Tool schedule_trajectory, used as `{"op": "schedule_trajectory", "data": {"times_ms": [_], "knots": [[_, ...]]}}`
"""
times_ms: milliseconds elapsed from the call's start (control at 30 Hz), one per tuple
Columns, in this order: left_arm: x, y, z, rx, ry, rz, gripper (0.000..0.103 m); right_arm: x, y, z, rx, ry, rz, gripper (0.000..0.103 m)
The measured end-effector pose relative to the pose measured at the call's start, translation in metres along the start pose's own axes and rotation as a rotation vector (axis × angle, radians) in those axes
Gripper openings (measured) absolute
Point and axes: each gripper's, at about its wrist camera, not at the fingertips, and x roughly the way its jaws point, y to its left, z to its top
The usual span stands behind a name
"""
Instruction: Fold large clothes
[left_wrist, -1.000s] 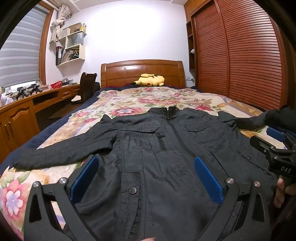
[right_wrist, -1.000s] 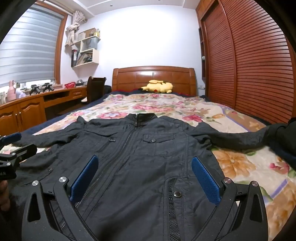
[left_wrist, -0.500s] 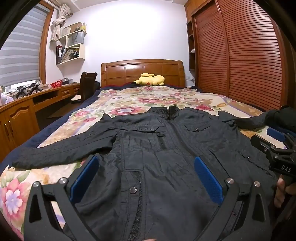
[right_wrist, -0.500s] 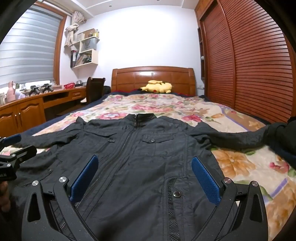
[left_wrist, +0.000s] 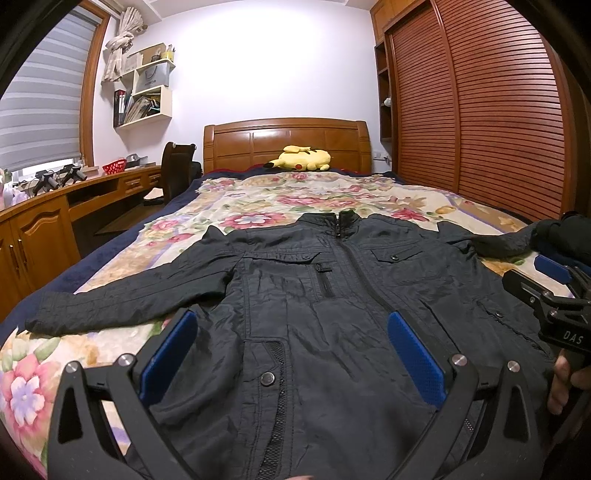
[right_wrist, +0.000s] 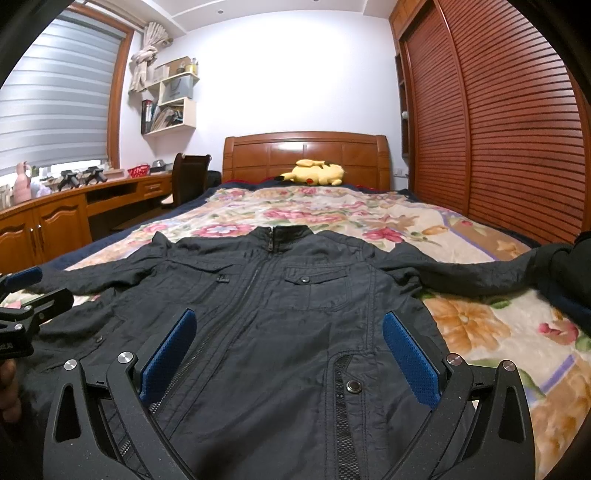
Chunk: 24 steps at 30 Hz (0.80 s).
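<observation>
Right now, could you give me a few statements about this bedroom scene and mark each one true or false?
1. The black jacket lies spread flat on the bed with its front up. True.
2. The jacket's zipper is open all the way down. False: it is zipped up to the collar.
3. The left gripper is clamped on the jacket's hem. False: its jaws are wide apart and hold nothing.
4. A yellow plush toy rests by the headboard. True.
5. The right gripper is open above the jacket. True.
6. Both sleeves are folded across the chest. False: they stretch out to either side.
</observation>
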Motion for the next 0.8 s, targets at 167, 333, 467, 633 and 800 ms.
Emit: {"op": "schedule_trajectory", "data": {"times_ms": [167, 333, 467, 633, 800], "knots": [[-0.0003, 0.0006, 0.0001, -0.001, 0.0, -0.002, 0.103, -0.0002, -0.0003, -0.0001, 0.0, 0.0, 0.0, 0.103], [0.0, 0.0006, 0.0006, -0.002, 0.0, -0.001, 0.103, -0.0005, -0.0005, -0.0002, 0.001, 0.0, 0.0, 0.103], [0.0, 0.001, 0.0006, -0.001, 0.0, -0.001, 0.103, -0.0009, -0.0007, -0.0003, 0.001, 0.0, 0.001, 0.103], [-0.0002, 0.0014, 0.0013, -0.002, -0.001, 0.0, 0.103, -0.0012, -0.0008, -0.0002, 0.002, 0.0, 0.0, 0.103], [-0.0001, 0.002, 0.0012, -0.001, 0.0, -0.001, 0.103, -0.0015, -0.001, -0.0002, 0.002, -0.001, 0.0, 0.103]]}}
